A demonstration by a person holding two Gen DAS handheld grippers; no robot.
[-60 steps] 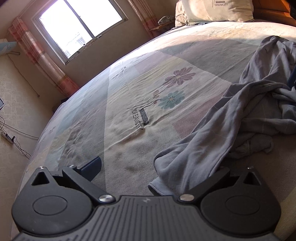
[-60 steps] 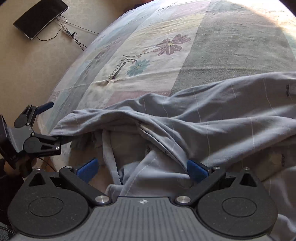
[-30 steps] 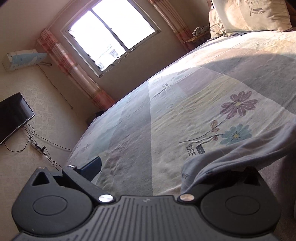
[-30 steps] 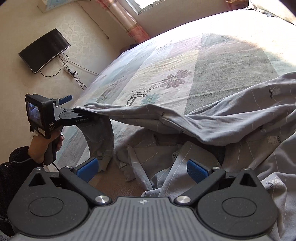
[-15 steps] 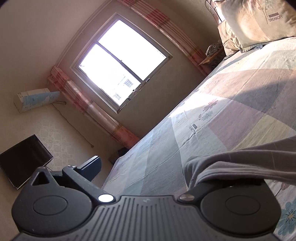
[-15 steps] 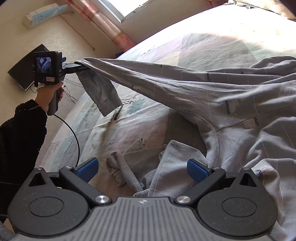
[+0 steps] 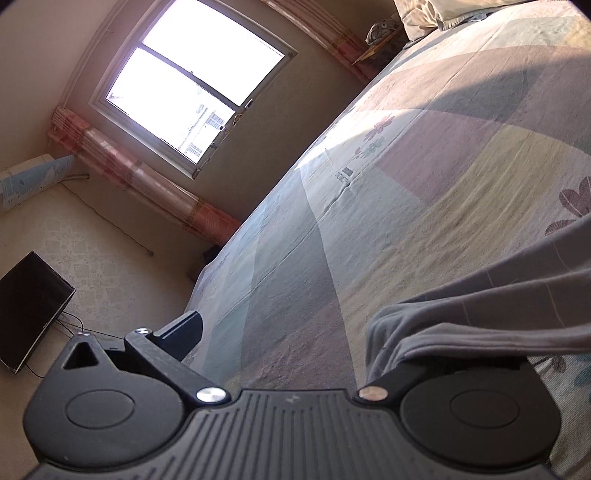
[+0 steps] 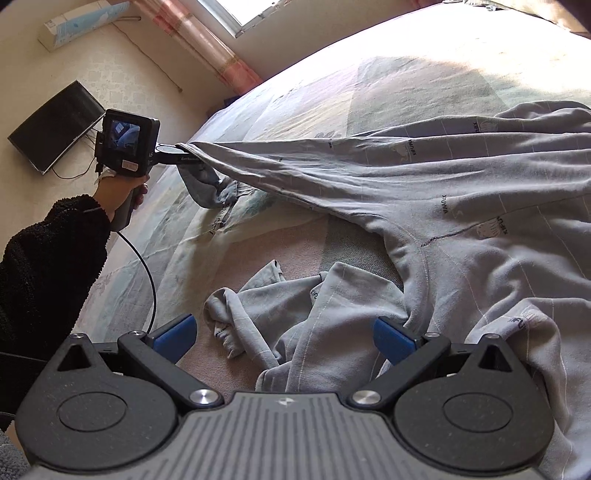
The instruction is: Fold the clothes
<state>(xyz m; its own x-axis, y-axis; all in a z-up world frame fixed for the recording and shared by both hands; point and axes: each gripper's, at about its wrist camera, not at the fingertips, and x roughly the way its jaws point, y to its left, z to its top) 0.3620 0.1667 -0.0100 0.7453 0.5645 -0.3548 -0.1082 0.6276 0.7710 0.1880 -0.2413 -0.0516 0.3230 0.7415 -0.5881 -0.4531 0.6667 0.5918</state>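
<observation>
- Bed with a patchwork bedspread of pastel blocks and printed flowers (image 8: 369,85): it fills most of both views and carries the garment. A beige pillow (image 7: 436,11) lies at its far end.
- Grey long-sleeved cotton garment with thin pale lines and small printed logos (image 8: 480,229): its body lies crumpled on the right part of the bedspread. One sleeve is stretched out to the left, raised off the surface, with its cuff end hanging below the left gripper. The other sleeve lies bunched just ahead of the right gripper.
- Bright window with a pink striped curtain (image 7: 192,88): set in the wall beyond the bed's edge.
- Black flat screen (image 8: 55,125): mounted on the patterned wall, with cables below it.
- Left gripper, black with a rear display (image 8: 184,157): held by a hand in a black fleece sleeve (image 8: 48,251). In the left wrist view the fingers stand apart, with grey fabric draped over the right finger (image 7: 461,339); whether the cloth is pinched cannot be told.
- Right gripper, black with blue pads (image 8: 284,334): fingers spread wide, gripping nothing. Its right pad (image 8: 391,338) touches folded fabric.
</observation>
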